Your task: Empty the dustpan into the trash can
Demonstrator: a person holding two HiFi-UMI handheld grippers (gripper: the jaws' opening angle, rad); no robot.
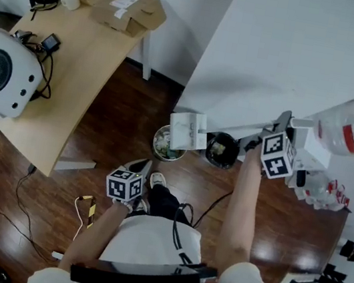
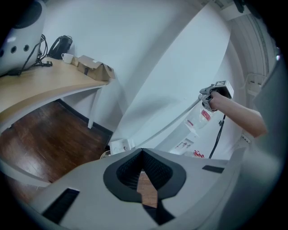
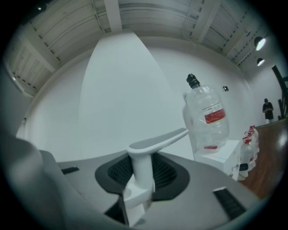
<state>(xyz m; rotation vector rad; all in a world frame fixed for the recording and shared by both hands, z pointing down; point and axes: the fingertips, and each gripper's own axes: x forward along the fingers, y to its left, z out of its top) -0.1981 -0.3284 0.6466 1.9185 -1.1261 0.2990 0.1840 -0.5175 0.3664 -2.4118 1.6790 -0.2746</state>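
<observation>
Right gripper (image 1: 275, 129) is raised about level. Its jaws are partly closed and clamped on the white plastic handle with a grey top grip (image 3: 142, 170), which stands upright between the pads in the right gripper view.

The handle belongs to the white plastic dustpan (image 1: 189, 131). In the head view the pan end hangs low by the floor, overlapping the right rim of the round light-rimmed trash can with debris inside (image 1: 160, 147). I can't tell whether pan and rim touch. A second round black bin (image 1: 221, 150) is just beside the pan on the other side, so the pan sits between the two.

Left gripper (image 1: 140, 167) is low over the person's lap and angled down toward the floor. Its jaw tips are together with nothing between them; only brown wood floor (image 2: 54, 143) shows through the gap below the tips.

The dustpan (image 2: 120, 145) also shows in the left gripper view, at the foot of the big white panel leaning on the wall (image 2: 180, 72).

A clear plastic water jug with red label (image 3: 208, 117) sits on a white box (image 3: 219, 153) to the right. The light wooden desk (image 1: 74, 72) is well off to the left.
</observation>
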